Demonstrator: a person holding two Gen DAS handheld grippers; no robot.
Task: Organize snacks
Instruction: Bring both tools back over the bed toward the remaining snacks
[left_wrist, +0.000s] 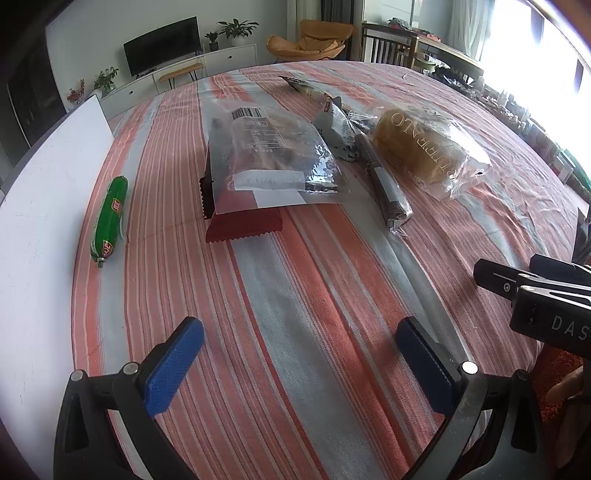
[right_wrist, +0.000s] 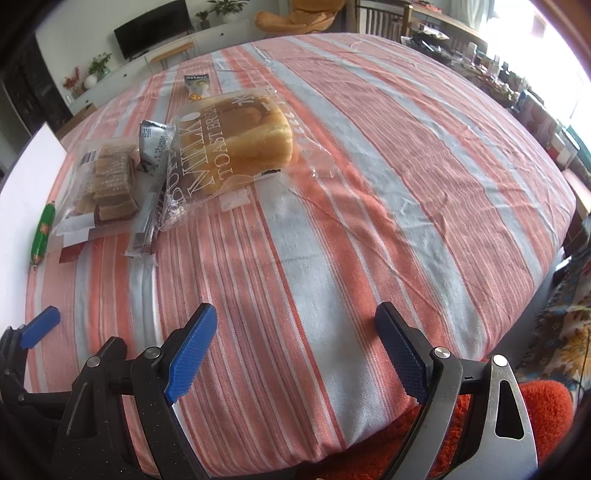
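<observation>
- One green sausage (left_wrist: 109, 218), lying by the white board (left_wrist: 40, 206).
- One clear bag of brown biscuit slices (left_wrist: 269, 155), with a barcode label.
- One dark red packet (left_wrist: 243, 225), partly under that bag.
- One loaf of toast bread (right_wrist: 251, 138) in a clear printed bag.
- One long thin dark bar (left_wrist: 388, 188) in clear wrap, between the biscuit bag and the bread.
- One small grey packet (left_wrist: 334, 129) behind the bar.
- One more small packet (right_wrist: 197, 85) at the far end, its contents too small to tell.
- One striped cloth (right_wrist: 369, 184) over one table.
- Two tools, left tool (left_wrist: 299, 354) and right tool (right_wrist: 295, 343), each with two blue pads spread apart.
</observation>
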